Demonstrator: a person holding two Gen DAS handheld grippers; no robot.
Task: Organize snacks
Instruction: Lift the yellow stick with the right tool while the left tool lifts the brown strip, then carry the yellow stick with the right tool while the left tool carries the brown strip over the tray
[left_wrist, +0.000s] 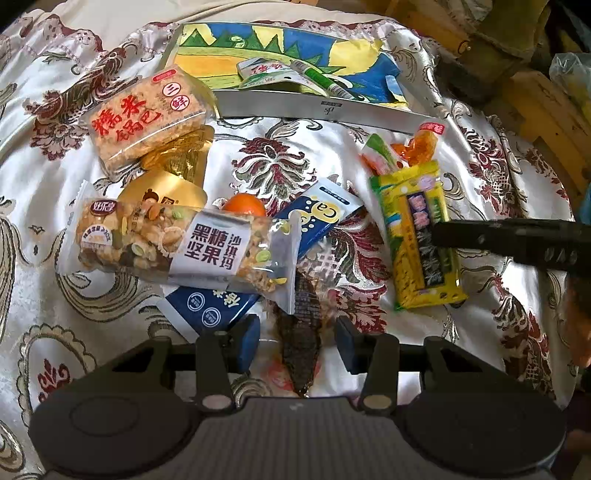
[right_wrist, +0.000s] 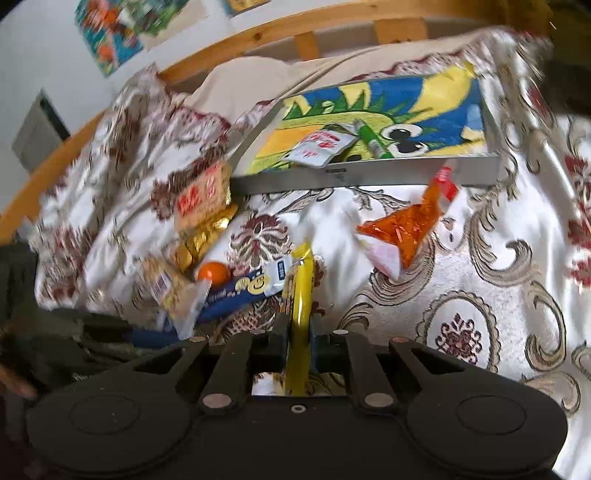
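Note:
Snacks lie scattered on a flowered cloth. My left gripper (left_wrist: 300, 341) is open over a dark dried-snack packet (left_wrist: 301, 332), its blue pads on either side. Around it lie a nut bar (left_wrist: 181, 242), a rice cracker pack (left_wrist: 147, 116), gold wrappers (left_wrist: 177, 155), an orange (left_wrist: 244, 205) and blue sachets (left_wrist: 321, 214). My right gripper (right_wrist: 299, 328) is shut on a yellow packet (right_wrist: 301, 295), held edge-on; it also shows in the left wrist view (left_wrist: 421, 236), with the right gripper's finger (left_wrist: 509, 240) on it. An orange packet (right_wrist: 406, 225) lies ahead.
A shallow tray (left_wrist: 317, 109) lined with a colourful drawing holds a white sachet (left_wrist: 262, 72) and a green tube (left_wrist: 321, 79); it also shows in the right wrist view (right_wrist: 369, 173). A wooden frame (right_wrist: 258, 29) runs behind the cloth.

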